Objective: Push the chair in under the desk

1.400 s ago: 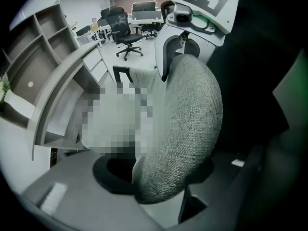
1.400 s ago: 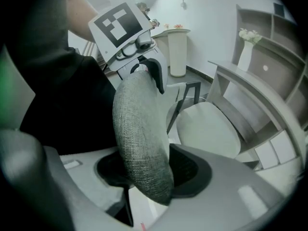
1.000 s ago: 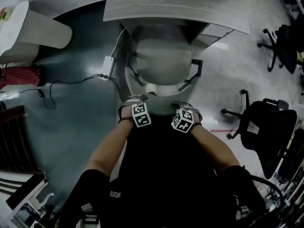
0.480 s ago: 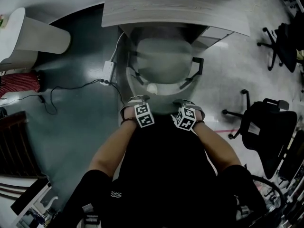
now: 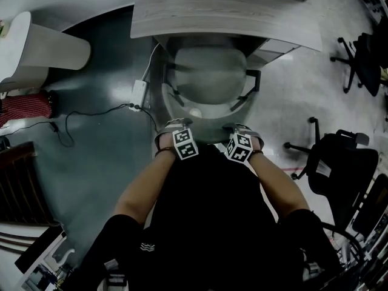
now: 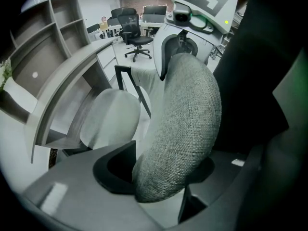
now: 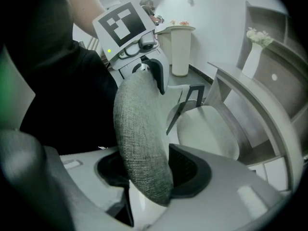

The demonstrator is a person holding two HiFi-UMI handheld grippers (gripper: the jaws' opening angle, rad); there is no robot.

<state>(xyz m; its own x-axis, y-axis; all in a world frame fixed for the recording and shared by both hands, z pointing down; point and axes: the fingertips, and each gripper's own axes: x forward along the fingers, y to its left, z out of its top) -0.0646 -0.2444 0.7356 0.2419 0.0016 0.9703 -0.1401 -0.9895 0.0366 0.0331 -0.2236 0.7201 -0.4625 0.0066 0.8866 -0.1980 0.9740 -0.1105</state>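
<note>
The chair (image 5: 209, 80) has rolled further in over the last second: its seat front now lies under the tabletop's (image 5: 224, 14) near edge, so the push looks partly done. Left claw (image 5: 174, 126) and right claw (image 5: 241, 128) each stay clamped on the top rim of the backrest (image 6: 185, 124). Only the gripper views show that woven rim filling the jaws; only the head view shows seat against tabletop.

No words, numbers or brand names can be read. The only signs are black-and-white square code markers on the cubes of the left claw (image 5: 174, 126) and right claw (image 5: 239, 129), and a small wordless white wave emblem (image 5: 145, 247) on dark clothing.
</note>
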